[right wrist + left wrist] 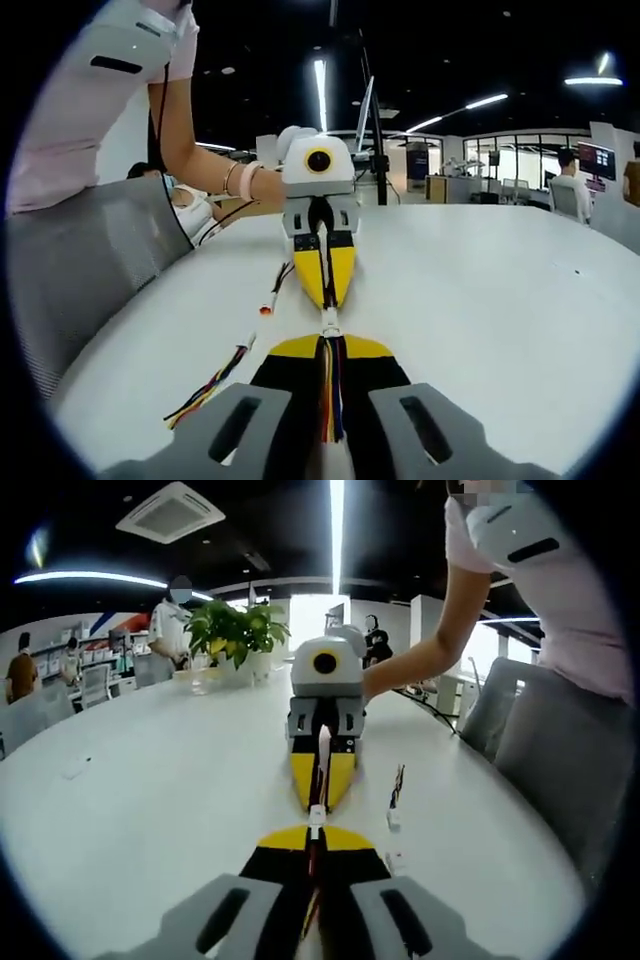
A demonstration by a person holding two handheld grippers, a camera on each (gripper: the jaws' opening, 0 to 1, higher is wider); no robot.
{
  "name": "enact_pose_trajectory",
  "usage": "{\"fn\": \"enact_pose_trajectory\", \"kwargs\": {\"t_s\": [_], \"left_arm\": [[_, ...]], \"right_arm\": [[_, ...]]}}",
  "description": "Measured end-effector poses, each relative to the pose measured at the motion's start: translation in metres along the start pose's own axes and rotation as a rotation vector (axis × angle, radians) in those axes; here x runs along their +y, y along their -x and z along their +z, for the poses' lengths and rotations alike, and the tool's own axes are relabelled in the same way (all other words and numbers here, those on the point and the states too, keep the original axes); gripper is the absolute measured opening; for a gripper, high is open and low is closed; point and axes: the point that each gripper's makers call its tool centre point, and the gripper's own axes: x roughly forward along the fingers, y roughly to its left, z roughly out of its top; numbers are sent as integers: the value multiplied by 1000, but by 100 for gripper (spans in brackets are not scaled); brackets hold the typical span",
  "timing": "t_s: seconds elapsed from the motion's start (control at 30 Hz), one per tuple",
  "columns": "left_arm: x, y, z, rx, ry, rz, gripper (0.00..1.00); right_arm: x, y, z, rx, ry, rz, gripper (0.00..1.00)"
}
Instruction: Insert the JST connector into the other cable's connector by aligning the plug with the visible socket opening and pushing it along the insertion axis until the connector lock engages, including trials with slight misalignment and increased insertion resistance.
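Above the white counter, the left gripper and right gripper, fingers closed, each clamp a light, limp cable just behind its small, probably fragile plastic connector, tip to tip.

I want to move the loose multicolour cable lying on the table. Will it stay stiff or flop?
Probably floppy: the loose cable is thin separate wires, fanned apart at one end. Likely light, so it may slide on the smooth table.
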Motion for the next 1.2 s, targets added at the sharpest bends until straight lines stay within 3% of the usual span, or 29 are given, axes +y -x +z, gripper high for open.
{"fn": "enact_pose_trajectory", "kwargs": {"t_s": [0.27,0.47,0.67,0.77,1.03,1.2], "left_arm": [[1,7,-1,16,7,31,3],[1,12,-1,29,16,62,7],[-2,18,3,31,21,87,12],[-2,21,9,2,41,106,11],[-1,28,11,9,20,143,19],[-7,28,8,13,25,133,19]], "right_arm": [[-3,2,1,-4,-37,-13,5],[-7,4,2,-3,-52,-44,12],[-5,7,13,-19,-71,-61,10],[-8,11,23,-56,-88,-101,11],[3,19,41,-74,-58,-131,9],[16,20,41,-65,-45,-142,17]]}}
